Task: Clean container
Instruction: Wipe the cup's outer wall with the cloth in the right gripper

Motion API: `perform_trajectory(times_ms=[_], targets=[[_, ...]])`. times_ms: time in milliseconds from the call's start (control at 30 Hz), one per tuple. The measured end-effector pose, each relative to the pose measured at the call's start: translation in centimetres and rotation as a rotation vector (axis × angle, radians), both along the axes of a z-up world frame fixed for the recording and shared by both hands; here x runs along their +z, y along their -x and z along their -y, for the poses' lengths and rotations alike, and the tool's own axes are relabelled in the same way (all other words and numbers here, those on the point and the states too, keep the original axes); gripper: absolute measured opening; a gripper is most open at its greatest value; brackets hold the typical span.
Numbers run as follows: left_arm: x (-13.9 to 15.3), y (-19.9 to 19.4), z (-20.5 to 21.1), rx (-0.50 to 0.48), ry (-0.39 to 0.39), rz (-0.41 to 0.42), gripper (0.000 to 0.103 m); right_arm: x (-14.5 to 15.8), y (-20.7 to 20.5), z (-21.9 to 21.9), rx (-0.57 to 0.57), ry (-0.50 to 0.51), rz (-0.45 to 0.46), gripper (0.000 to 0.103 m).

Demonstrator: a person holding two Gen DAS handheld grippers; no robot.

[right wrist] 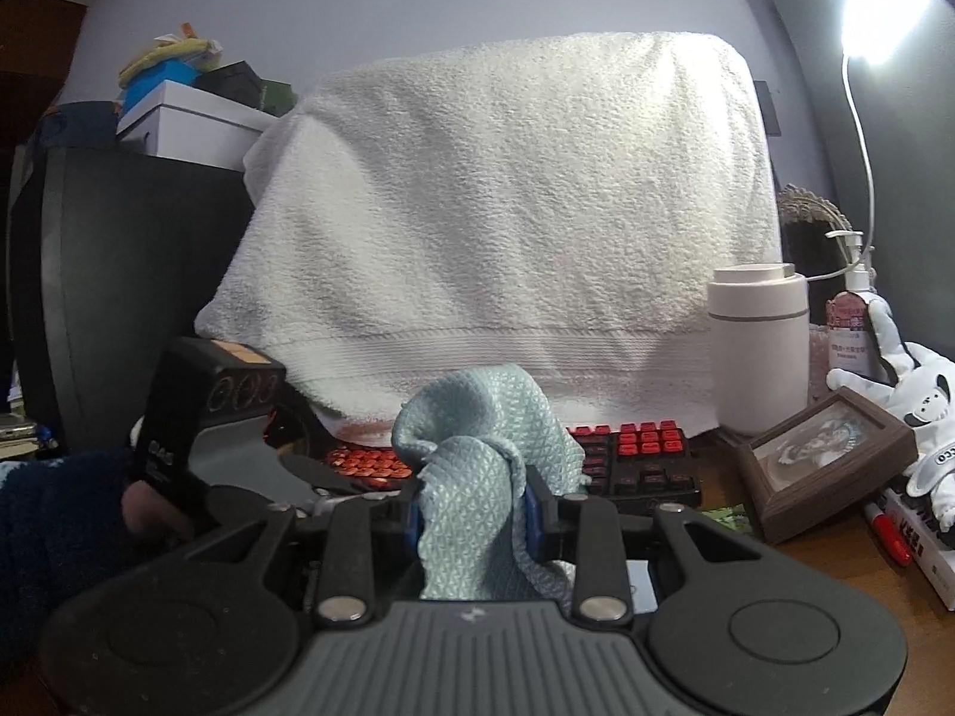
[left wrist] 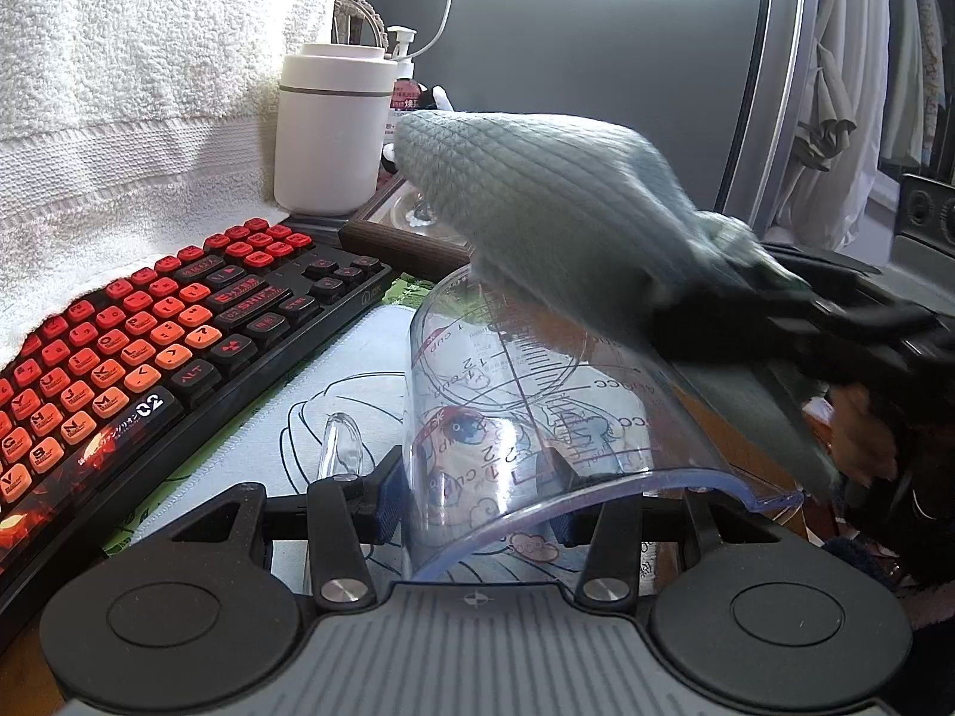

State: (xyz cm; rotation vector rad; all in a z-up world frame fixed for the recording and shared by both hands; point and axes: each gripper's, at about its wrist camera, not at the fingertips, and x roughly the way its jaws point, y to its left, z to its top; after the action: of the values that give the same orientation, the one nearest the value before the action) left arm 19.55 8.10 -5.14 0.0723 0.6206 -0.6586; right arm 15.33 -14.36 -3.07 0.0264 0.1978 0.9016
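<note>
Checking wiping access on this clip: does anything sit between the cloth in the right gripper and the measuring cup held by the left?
Nothing visible does. The blue-grey cloth drapes over the clear measuring cup, which the left gripper holds; the right gripper clamps the cloth.

Right tongs (left wrist: 835,322) blurred; cloth (left wrist: 537,191) hides measuring cup (left wrist: 537,417) base.

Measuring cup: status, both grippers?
Left gripper shut on measuring cup, tipped sideways. Right gripper shut on cloth, over cup. Keyboard close by.

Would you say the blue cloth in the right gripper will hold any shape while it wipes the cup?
Probably not: the blue cloth droops in folds from the right gripper, so it looks floppy. Its textured weave may grip the clear measuring cup.
</note>
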Motion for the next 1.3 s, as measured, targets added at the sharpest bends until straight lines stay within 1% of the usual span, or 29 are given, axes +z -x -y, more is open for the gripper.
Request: perform_trajectory(times_ms=[167,367,500,600,867,1300], targets=[[0.0,0.0,0.0,0.000,0.001,0.000,0.045,0.3,1.3,-0.6,0.077,0.015,0.010,0.030],[0.0,0.0,0.0,0.000,0.000,0.000,0.045,0.4,1.5,-0.5,0.100,0.035,0.026,0.030],[0.0,0.0,0.0,0.000,0.000,0.000,0.045,0.4,0.8,0.1,0.051,0.052,0.032,0.030],[0.0,0.0,0.0,0.000,0.000,0.000,0.045,0.2,-0.1,0.6,0.008,0.047,0.013,0.030],[0.0,0.0,0.0,0.000,0.001,-0.001,0.045,0.0,-1.0,2.3,-0.065,0.019,-0.027,0.030],[0.0,-0.1,-0.1,0.001,0.002,-0.002,0.045,-0.1,-0.7,2.1,-0.037,0.012,-0.030,0.030]])
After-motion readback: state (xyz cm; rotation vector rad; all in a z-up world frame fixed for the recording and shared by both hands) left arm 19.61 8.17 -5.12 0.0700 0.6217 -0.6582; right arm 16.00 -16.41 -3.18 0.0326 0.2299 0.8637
